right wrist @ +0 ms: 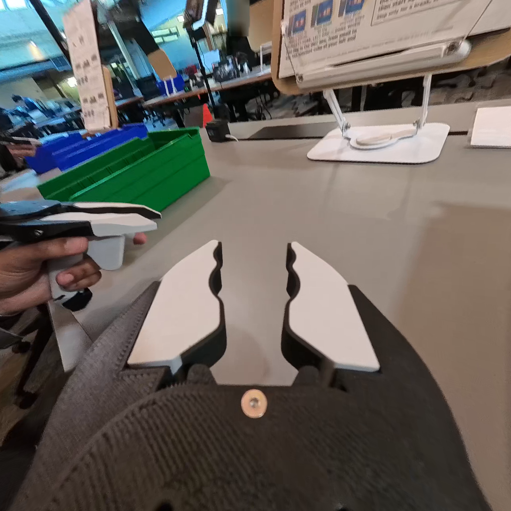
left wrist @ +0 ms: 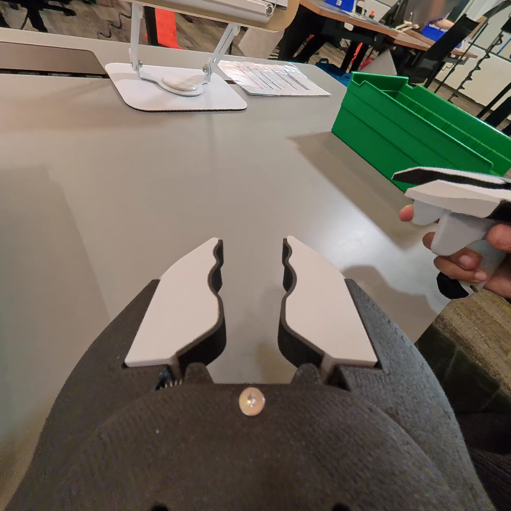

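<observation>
My left gripper (left wrist: 252, 243) is open and empty, held low over the bare grey table (left wrist: 193, 166). In the left wrist view the right gripper (left wrist: 401, 184) shows at the right edge, held by a hand (left wrist: 470, 265), just in front of a green plastic bin (left wrist: 401, 130). My right gripper (right wrist: 254, 246) is open and empty over the same table (right wrist: 304, 207). In the right wrist view the left gripper (right wrist: 158, 221) shows at the left in a hand (right wrist: 33, 265), near the green bin (right wrist: 138, 168).
A white stand (left wrist: 177, 94) holding a board stands at the table's far side, also in the right wrist view (right wrist: 378, 146). A laminated sheet (left wrist: 271, 80) lies beside it. Blue bins (right wrist: 83, 146) and a small black box (right wrist: 217, 131) sit beyond the green bin.
</observation>
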A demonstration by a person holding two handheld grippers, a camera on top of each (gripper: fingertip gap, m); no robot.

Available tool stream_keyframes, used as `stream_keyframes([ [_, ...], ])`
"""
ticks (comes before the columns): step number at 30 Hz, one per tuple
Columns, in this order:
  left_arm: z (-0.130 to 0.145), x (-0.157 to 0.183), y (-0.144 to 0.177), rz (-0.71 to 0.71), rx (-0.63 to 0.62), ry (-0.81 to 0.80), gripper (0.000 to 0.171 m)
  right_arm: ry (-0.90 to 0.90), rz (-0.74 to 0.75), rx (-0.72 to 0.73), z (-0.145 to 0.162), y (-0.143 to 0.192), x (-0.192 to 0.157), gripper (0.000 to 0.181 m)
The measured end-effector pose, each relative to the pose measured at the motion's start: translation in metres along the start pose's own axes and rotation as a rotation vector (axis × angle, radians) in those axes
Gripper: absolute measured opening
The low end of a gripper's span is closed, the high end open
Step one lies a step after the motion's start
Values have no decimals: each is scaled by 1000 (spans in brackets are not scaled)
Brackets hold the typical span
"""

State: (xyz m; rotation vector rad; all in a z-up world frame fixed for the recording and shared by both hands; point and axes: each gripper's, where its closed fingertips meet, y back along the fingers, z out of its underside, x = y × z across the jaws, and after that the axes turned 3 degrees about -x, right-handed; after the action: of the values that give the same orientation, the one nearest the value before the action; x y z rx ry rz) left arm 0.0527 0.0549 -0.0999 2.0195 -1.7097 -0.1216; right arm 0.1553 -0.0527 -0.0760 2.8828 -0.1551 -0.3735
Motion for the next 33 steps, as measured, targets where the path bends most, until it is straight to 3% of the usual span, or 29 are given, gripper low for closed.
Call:
stream_keyframes([
  [9, 2, -8, -2, -48, -18, 12, 60, 11, -7, -81, 14, -5, -1, 61],
  [33, 5, -7, -4, -33, -28, 30, 59, 33, -6, -85, 16, -7, -1, 56],
])
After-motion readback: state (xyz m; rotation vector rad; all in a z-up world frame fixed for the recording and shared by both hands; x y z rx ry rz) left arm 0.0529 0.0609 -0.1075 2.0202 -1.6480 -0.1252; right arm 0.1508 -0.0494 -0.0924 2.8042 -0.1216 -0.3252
